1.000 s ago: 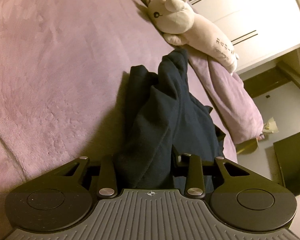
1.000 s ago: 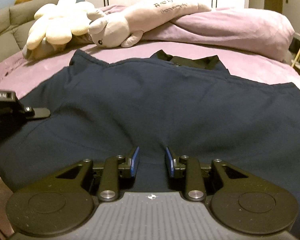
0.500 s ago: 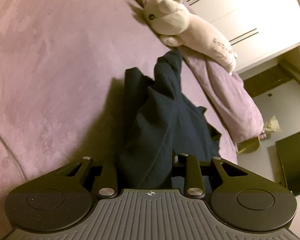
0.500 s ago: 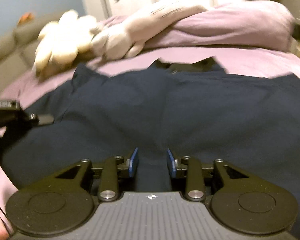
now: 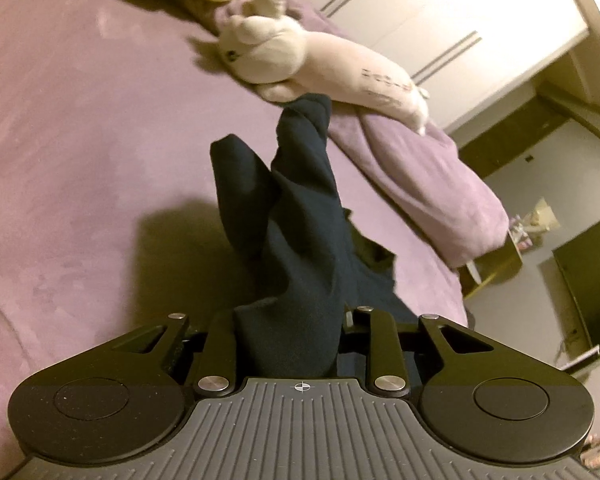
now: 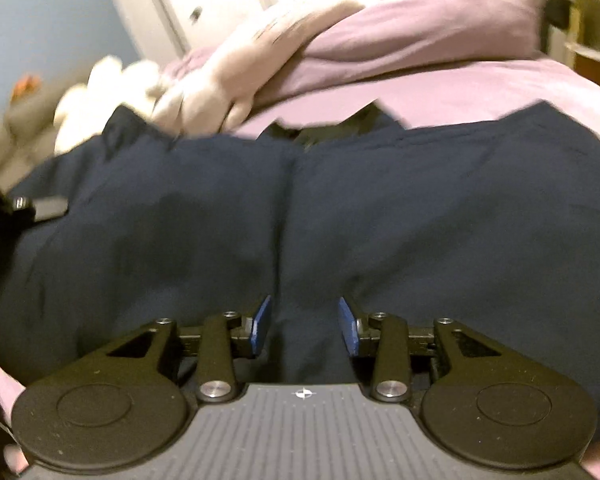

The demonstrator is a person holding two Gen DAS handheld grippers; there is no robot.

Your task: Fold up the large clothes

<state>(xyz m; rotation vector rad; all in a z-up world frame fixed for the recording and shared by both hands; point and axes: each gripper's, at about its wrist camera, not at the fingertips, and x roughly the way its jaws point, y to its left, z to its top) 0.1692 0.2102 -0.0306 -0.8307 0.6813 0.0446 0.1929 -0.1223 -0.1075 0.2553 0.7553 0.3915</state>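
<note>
A large dark navy garment [image 6: 380,208] lies spread over the purple bed [image 5: 80,140]. In the left wrist view a bunched edge of the garment [image 5: 296,248] hangs up off the bed, and my left gripper [image 5: 288,320] is shut on it, its jaws still closing and its pads hidden by cloth. Seen from the right wrist, one left finger [image 6: 44,208] shows at the garment's left edge. My right gripper [image 6: 304,326] is over the garment's near hem. Its jaws are opening, the blue pads [image 6: 260,326] stand apart, and a ridge of cloth runs between them.
A long pale plush animal [image 5: 308,64] lies on a rolled purple duvet [image 5: 420,172] at the head of the bed, with a cream plush toy [image 6: 96,96] beside it. White wardrobe doors [image 5: 440,20] stand behind. The floor and a dark cabinet [image 5: 584,280] are off the bed's right side.
My left gripper has risen with the bunched cloth, lifting it further off the bed. The right gripper's pads have spread wider, and its view has rolled and shifted sideways.
</note>
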